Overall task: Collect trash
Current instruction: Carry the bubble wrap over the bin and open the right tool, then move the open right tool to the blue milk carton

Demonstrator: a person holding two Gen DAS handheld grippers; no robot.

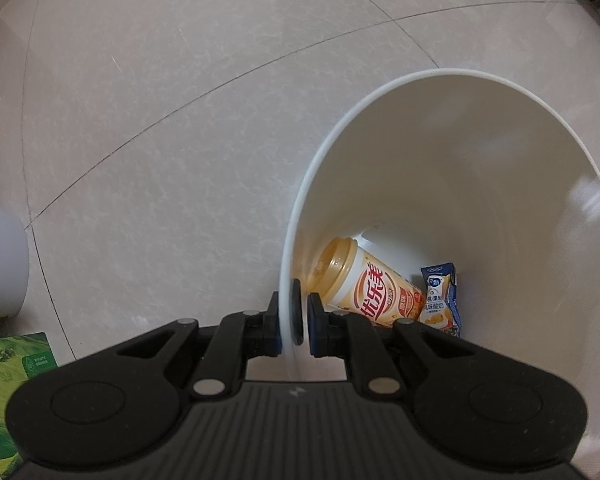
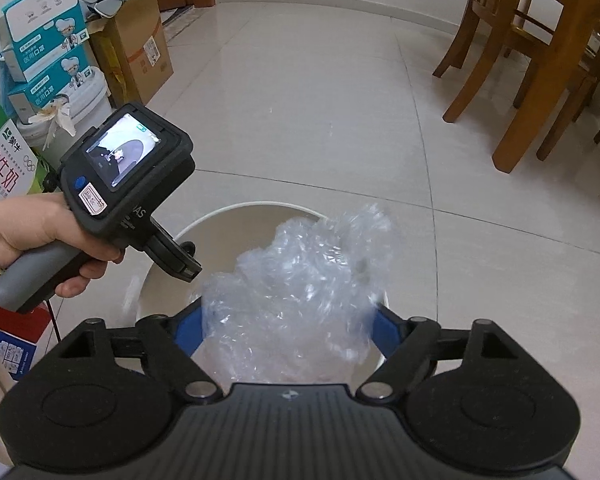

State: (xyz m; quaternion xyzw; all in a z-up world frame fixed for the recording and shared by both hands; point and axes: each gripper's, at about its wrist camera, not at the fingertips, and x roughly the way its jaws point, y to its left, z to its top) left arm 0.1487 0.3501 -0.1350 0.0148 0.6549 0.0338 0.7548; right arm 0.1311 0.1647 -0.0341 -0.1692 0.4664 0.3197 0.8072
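Note:
My left gripper [image 1: 300,308] points straight down, shut on the rim of the white trash bin [image 1: 300,208]. At the bin's bottom lie a yellow milk-tea cup [image 1: 364,284] and a blue drink carton [image 1: 440,300]. In the right wrist view a hand [image 2: 32,232] holds that left gripper [image 2: 190,268] at the bin's rim [image 2: 204,220]. My right gripper [image 2: 286,324] hovers over the bin's mouth with its jaws spread wide. A crumpled wad of clear plastic wrap [image 2: 300,280] sits loosely between its blue pads, blurred at the edges. A blurred bit of the plastic [image 1: 588,200] shows at the bin's far rim.
Wooden chairs and a table [image 2: 540,60] stand at the right. Stacked teal boxes [image 2: 44,40], a cardboard box [image 2: 136,48], a white bucket [image 2: 88,100] and a milk case [image 2: 0,160] crowd the left. A green box [image 1: 12,380] lies on the tiled floor near the bin.

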